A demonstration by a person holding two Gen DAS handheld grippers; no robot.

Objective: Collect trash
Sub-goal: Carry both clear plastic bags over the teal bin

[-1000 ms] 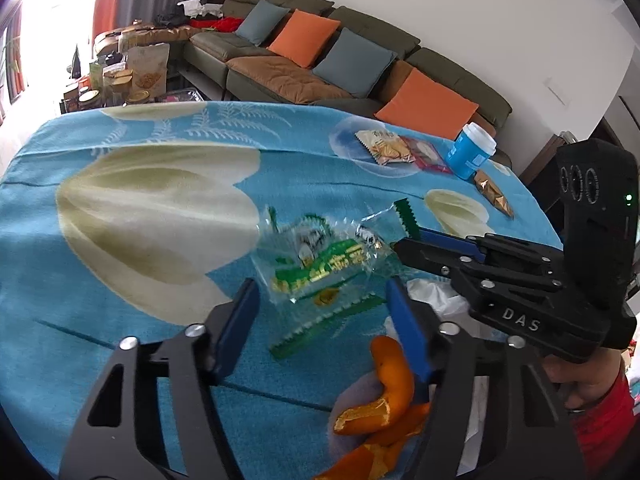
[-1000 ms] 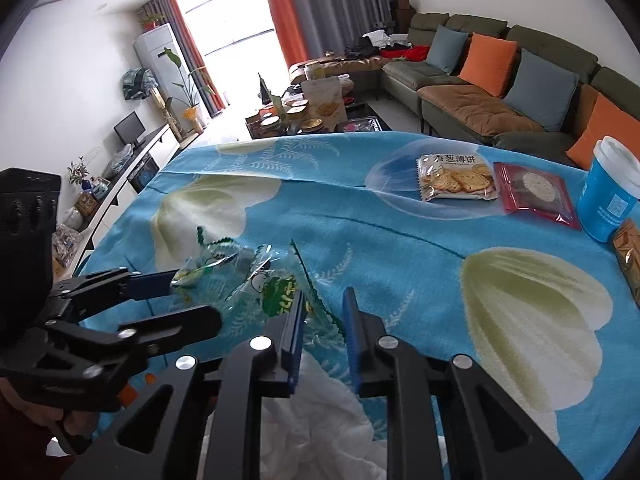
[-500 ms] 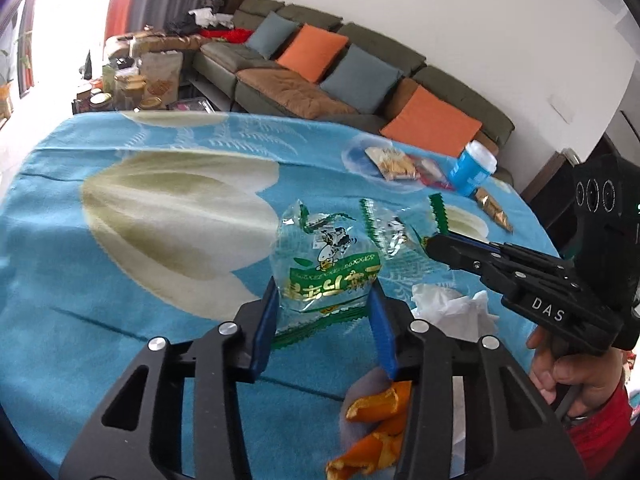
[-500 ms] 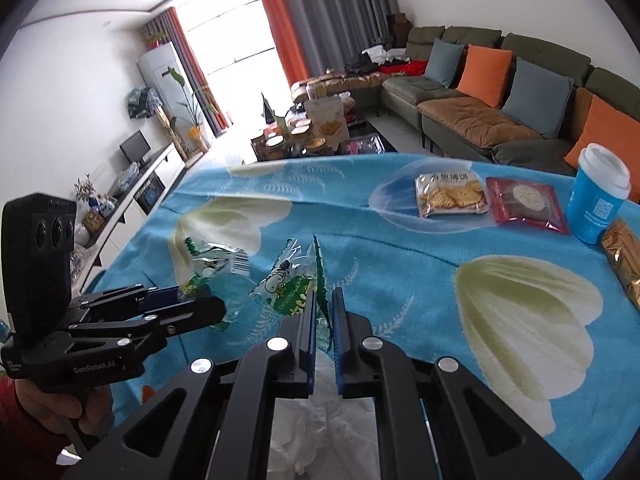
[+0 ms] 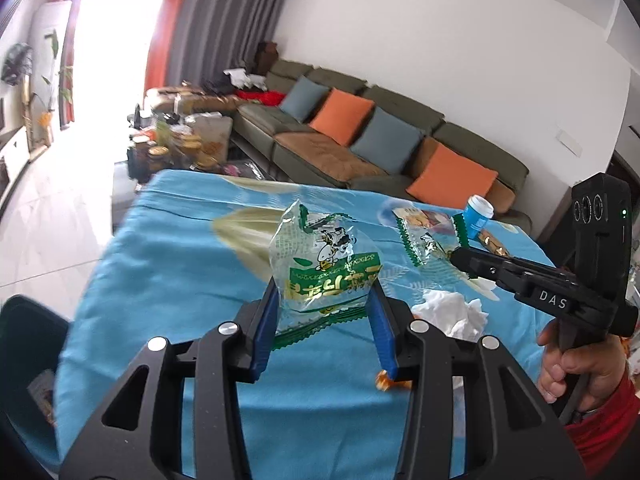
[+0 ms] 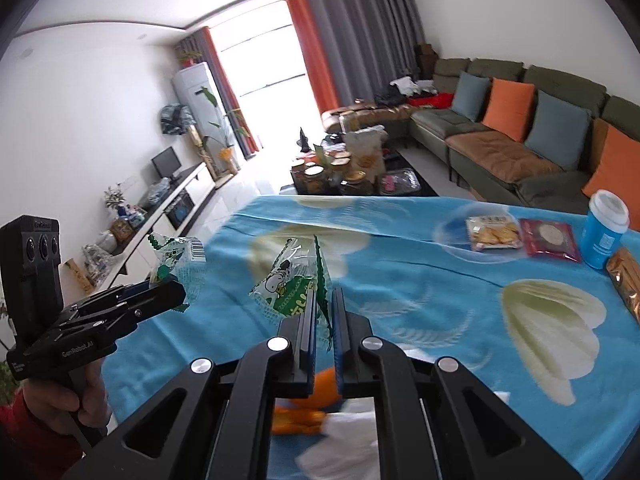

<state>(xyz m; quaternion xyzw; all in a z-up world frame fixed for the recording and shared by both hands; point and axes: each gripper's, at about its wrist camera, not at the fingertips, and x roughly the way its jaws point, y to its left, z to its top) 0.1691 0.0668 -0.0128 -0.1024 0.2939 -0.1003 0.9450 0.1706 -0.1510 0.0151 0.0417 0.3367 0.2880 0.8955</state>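
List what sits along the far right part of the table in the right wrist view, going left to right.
Cracker packet → red packet → blue cup → gold wrapper at the picture's right edge, all on the blue tablecloth.

L gripper (image 5: 325, 304) clamps a clear green-print wrapper (image 5: 324, 268) btwn its 2 blue pads, wrapper lifted off the blue cloth (image 5: 180, 256). R gripper (image 5: 456, 255), far right, pinches a 2nd wrapper (image 5: 426, 240) w/ green zigzag edges, also in the air; hand (image 5: 576, 356) on its grip, red sleeve. Crumpled tissue (image 5: 454, 312) lies on cloth near right, btwn the 2 grippers. Bit of orange peel (image 5: 384, 382) shows just under the right pad. Far right on cloth: blue cup (image 5: 478, 216), snack packs (image 5: 420, 216) beside it. Sofa (image 5: 384, 140) w/ orange and grey cushions beyond.
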